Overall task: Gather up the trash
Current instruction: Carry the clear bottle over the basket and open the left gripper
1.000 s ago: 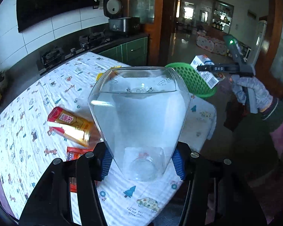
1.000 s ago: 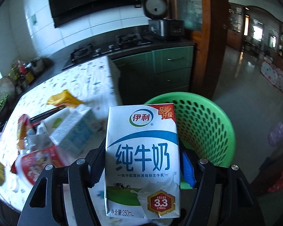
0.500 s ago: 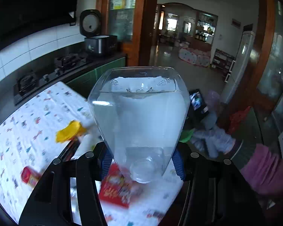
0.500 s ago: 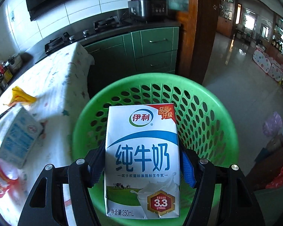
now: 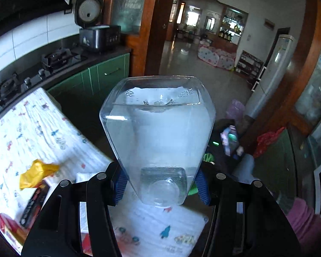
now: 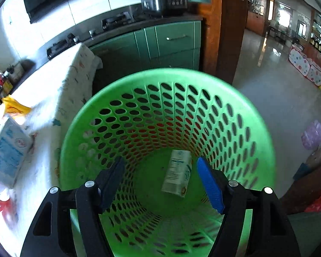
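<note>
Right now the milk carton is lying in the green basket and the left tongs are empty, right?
Not quite. The milk carton does lie in the green basket, but the left tongs are not empty: the left wrist view shows them gripping a clear plastic bottle.

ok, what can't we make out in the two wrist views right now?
- Left wrist: the green perforated plastic basket shows only as slivers behind the clear plastic bottle clamped in the left gripper.
- Left wrist: the red packets are cut off by the frame edge.
- Right wrist: text on the white milk carton in the basket is too small to read, below the opening, empty right gripper.
- Right wrist: items at the left edge are motion-blurred.
</note>
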Available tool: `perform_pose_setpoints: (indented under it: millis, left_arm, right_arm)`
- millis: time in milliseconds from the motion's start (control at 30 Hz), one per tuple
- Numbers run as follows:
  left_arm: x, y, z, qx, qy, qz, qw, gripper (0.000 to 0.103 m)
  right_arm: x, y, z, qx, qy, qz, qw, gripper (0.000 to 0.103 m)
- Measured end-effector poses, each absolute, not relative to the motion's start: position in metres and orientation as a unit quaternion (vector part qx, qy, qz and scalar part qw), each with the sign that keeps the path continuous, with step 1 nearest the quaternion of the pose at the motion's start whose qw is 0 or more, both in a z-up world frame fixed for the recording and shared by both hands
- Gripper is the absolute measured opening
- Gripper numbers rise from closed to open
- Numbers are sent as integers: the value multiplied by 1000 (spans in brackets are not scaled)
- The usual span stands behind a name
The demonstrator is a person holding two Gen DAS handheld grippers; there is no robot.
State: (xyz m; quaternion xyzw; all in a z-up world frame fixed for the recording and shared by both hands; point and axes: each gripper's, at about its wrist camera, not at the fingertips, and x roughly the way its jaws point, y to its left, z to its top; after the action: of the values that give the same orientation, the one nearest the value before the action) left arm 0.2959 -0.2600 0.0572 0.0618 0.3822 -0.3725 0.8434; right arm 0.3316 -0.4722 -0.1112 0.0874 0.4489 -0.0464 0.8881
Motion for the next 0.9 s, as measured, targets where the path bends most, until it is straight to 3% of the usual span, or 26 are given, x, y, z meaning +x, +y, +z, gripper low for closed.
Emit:
perform_pose_setpoints:
  millis: [367,900]
  left_arm:
    - [327,-339,0,87,454,-350,815,53]
    - [351,-412,-77,87,522,-332,781,54]
  right_arm:
    - [264,-494,-66,64,376,-72,922,75]
    - [212,-539,-81,80,350,-117,926,76]
